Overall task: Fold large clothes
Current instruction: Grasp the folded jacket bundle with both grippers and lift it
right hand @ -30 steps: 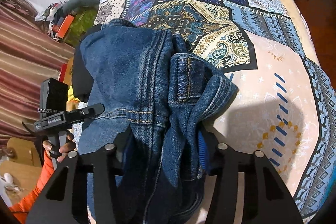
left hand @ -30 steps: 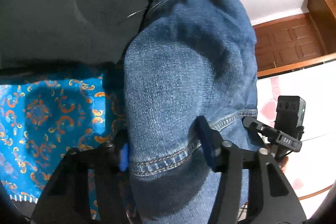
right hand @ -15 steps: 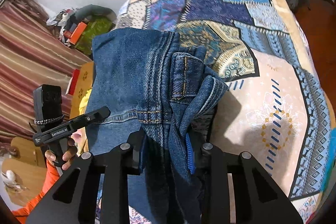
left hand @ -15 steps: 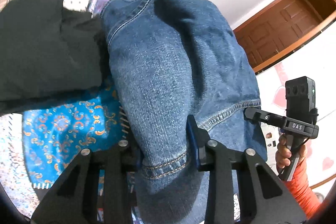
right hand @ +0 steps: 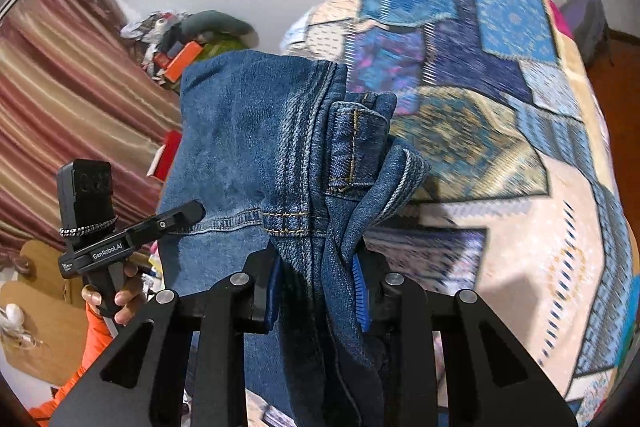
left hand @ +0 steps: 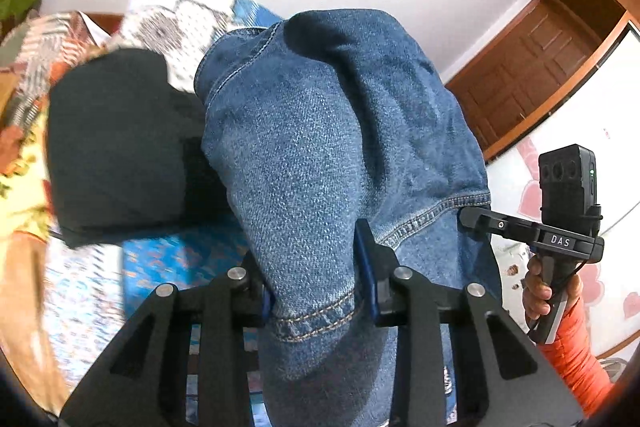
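Left gripper [left hand: 316, 287] jaws narrowed from a loose straddle to a clamp on the hem of the jeans [left hand: 320, 155]. Right gripper [right hand: 316, 287] likewise pinched shut on the bunched waistband. Both rose; denim lifted off the bedspread [right hand: 520, 155], which receded toward 1 o'clock. Black garment [left hand: 120, 147] shrank toward 9 o'clock.

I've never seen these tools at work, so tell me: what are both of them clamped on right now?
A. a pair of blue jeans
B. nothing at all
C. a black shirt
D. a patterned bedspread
A: denim of the blue jeans is pinched in the left tool and in the right tool.
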`<action>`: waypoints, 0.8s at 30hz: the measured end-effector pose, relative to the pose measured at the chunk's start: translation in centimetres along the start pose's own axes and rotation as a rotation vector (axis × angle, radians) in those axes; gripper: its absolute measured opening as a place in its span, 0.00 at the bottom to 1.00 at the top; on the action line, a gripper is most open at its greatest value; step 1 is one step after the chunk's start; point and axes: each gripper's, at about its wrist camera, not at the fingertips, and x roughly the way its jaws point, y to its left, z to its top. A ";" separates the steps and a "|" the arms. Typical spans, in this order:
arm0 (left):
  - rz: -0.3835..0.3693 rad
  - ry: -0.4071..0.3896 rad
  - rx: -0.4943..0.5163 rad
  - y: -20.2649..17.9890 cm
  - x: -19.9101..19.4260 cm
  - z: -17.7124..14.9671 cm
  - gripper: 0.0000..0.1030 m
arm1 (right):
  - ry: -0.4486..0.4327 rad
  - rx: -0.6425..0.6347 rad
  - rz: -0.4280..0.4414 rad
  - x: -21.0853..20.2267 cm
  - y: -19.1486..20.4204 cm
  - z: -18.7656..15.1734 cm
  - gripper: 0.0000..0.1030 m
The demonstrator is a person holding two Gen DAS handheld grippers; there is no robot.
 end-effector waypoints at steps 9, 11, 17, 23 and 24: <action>0.072 -0.098 -0.030 6.7 -7.1 1.9 0.32 | 0.001 -0.110 0.079 5.6 6.7 3.9 0.26; 0.090 -0.116 -0.047 8.4 -7.7 2.3 0.32 | 0.007 -0.123 0.097 7.2 7.8 4.7 0.26; 0.122 -0.134 -0.106 12.6 -8.4 3.7 0.32 | 0.028 -0.152 0.112 12.2 9.7 7.3 0.26; 0.152 -0.122 -0.143 16.8 -6.4 6.2 0.32 | 0.014 -0.173 0.077 16.2 10.2 9.3 0.26; 0.155 -0.121 -0.145 17.5 -6.0 6.6 0.32 | 0.014 -0.169 0.071 16.7 10.2 9.6 0.26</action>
